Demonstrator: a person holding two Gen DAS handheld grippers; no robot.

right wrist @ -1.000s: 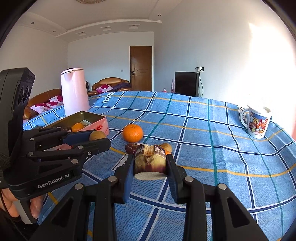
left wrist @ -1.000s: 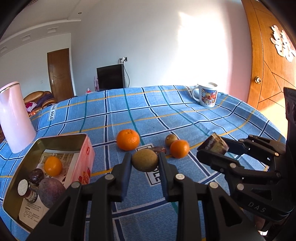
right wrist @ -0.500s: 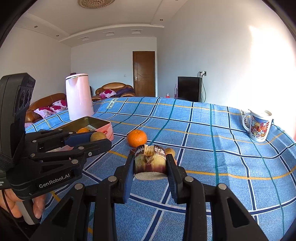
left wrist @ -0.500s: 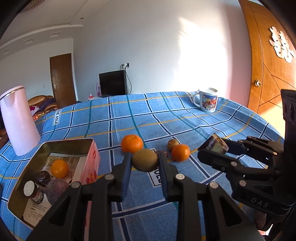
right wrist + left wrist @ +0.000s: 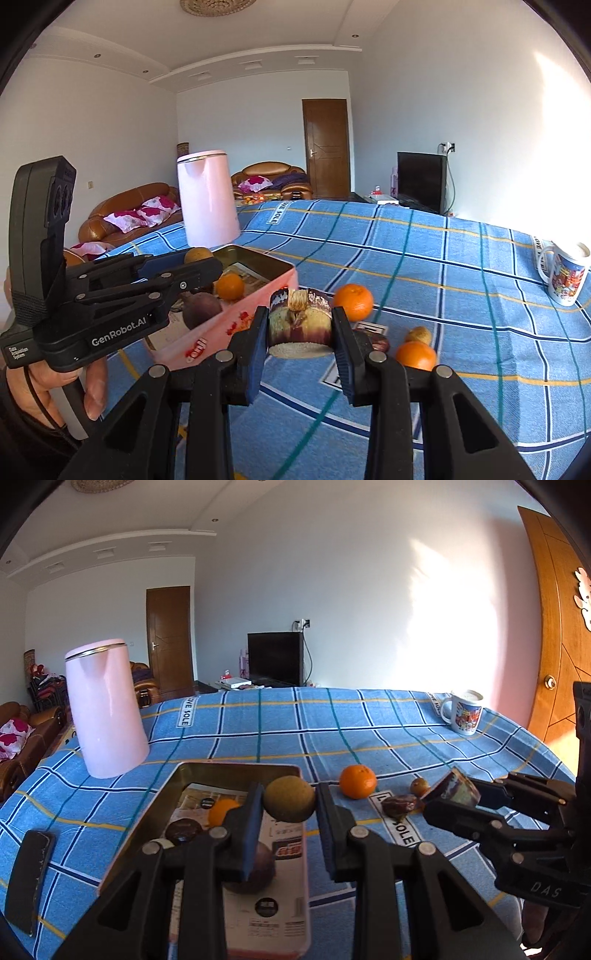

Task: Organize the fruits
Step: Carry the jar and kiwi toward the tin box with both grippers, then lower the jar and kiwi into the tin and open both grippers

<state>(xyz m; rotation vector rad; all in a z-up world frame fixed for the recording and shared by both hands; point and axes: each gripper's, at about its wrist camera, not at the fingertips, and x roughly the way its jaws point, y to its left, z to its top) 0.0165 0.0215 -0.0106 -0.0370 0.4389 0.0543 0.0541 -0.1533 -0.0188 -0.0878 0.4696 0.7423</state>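
My left gripper (image 5: pixel 289 805) is shut on a brown kiwi (image 5: pixel 289 798) and holds it above the pink tin box (image 5: pixel 295 853). The box holds a small orange (image 5: pixel 221 809), a dark purple fruit (image 5: pixel 255 878) and a small dark round item (image 5: pixel 183 830). My right gripper (image 5: pixel 300 330) is shut on a cut fruit piece (image 5: pixel 299 325) with purple rind, held above the cloth right of the box (image 5: pixel 207 343). Loose on the cloth lie an orange (image 5: pixel 357 792), a dark dried fruit (image 5: pixel 400 805) and a small brown fruit (image 5: pixel 419 785); a second orange (image 5: pixel 415 355) shows in the right wrist view.
A pink kettle (image 5: pixel 105 712) stands behind the box at the left. A printed mug (image 5: pixel 463 716) stands at the far right. A dark phone (image 5: pixel 29 875) lies by the near left edge. The blue checked tablecloth (image 5: pixel 295 720) covers the table.
My left gripper has carried the kiwi left, from over the loose fruit to above the tin box. My right gripper keeps the cut fruit piece and has shifted a little toward the box.
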